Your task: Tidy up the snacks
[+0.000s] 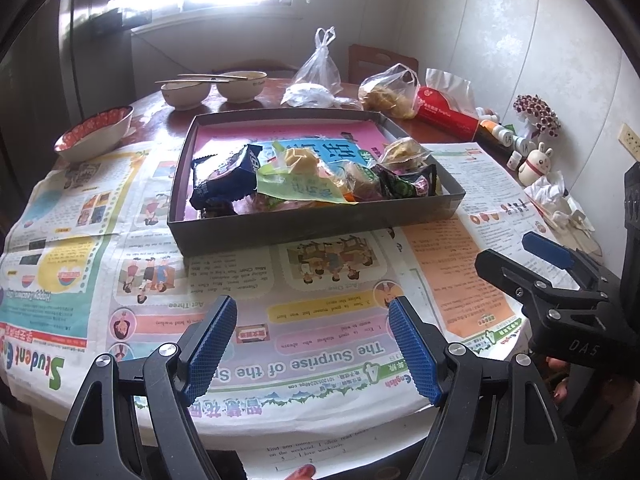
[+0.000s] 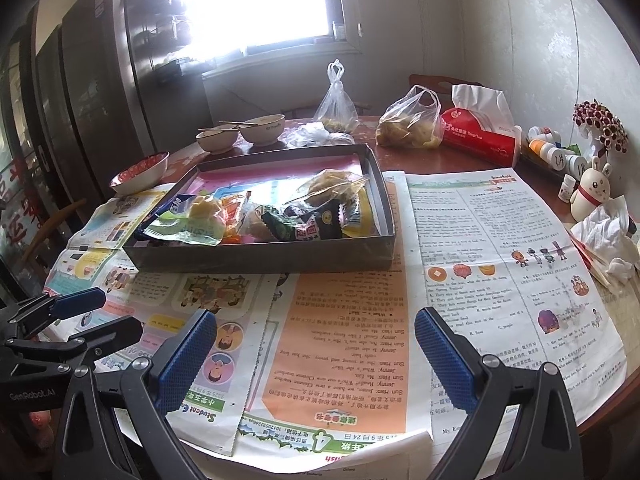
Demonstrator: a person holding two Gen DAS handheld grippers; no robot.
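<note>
A shallow dark box (image 1: 280, 229) (image 2: 260, 258) sits on newspaper in the middle of the round table. Several wrapped snacks lie piled in its near half: a dark blue packet (image 1: 224, 176), a green wrapper (image 1: 298, 188) (image 2: 188, 230), a black and green packet (image 1: 404, 184) (image 2: 304, 226) and a clear bag of pastry (image 1: 406, 152) (image 2: 332, 188). My left gripper (image 1: 314, 344) hangs open over the newspaper in front of the box, nothing between its blue pads. My right gripper (image 2: 316, 360) is open too, to the right of the left one, also empty.
Newspaper sheets (image 1: 332, 344) (image 2: 500, 280) cover the near table. Behind the box stand two bowls with chopsticks (image 1: 212, 90), a red-patterned bowl (image 1: 94, 134), plastic bags (image 1: 316, 76) (image 2: 412, 120), a red tissue pack (image 2: 480, 136). Bottles, a rabbit figure (image 2: 592, 196) and crumpled tissues (image 2: 604, 232) line the right edge.
</note>
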